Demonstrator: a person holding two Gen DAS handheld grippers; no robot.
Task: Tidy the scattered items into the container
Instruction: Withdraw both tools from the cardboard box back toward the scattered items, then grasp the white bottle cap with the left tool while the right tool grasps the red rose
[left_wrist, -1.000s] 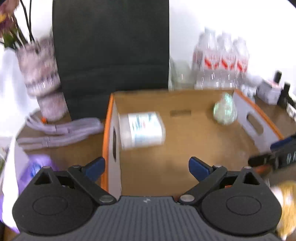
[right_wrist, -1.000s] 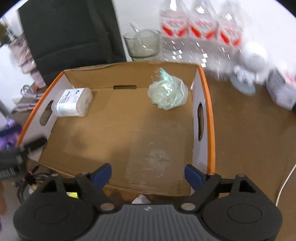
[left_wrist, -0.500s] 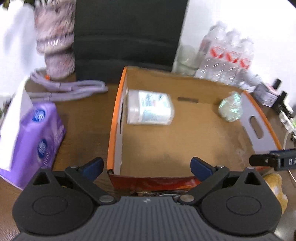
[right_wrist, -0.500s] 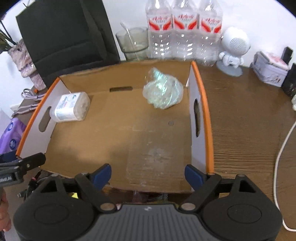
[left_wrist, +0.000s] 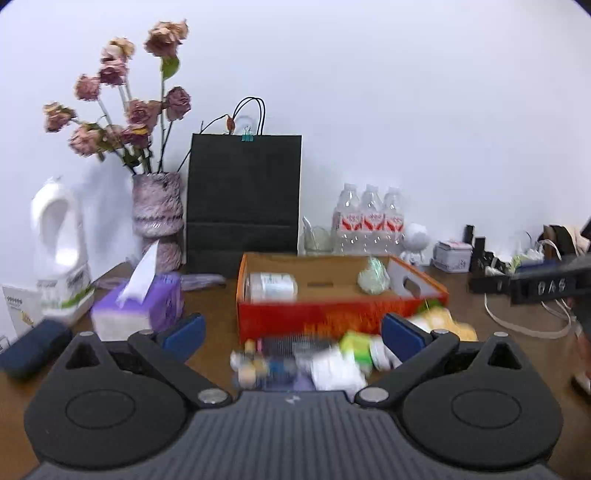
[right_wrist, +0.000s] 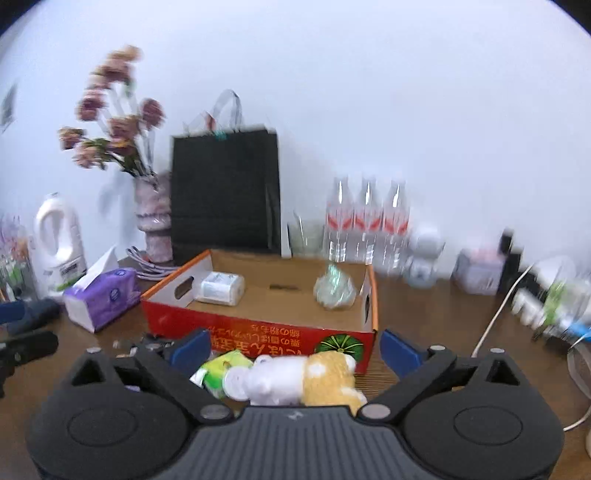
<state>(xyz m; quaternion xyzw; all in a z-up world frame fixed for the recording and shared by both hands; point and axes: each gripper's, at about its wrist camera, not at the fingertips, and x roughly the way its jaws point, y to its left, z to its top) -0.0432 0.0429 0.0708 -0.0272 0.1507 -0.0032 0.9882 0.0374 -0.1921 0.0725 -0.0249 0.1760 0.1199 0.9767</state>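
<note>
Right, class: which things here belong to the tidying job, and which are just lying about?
Job:
cardboard box
plush toy
green packet
white bottle, already in box
crumpled wrap, already in box

Lying about:
black bag
water bottles
tissue pack
flower vase

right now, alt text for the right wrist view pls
The open right gripper hovers over a plush toy and green packet lying before a red cardboard box, which holds a white bottle and crumpled wrap.

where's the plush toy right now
The plush toy lies on the table outside the box, against its red front wall near the right corner, beside a green packet, between the right gripper's open fingers.
</note>
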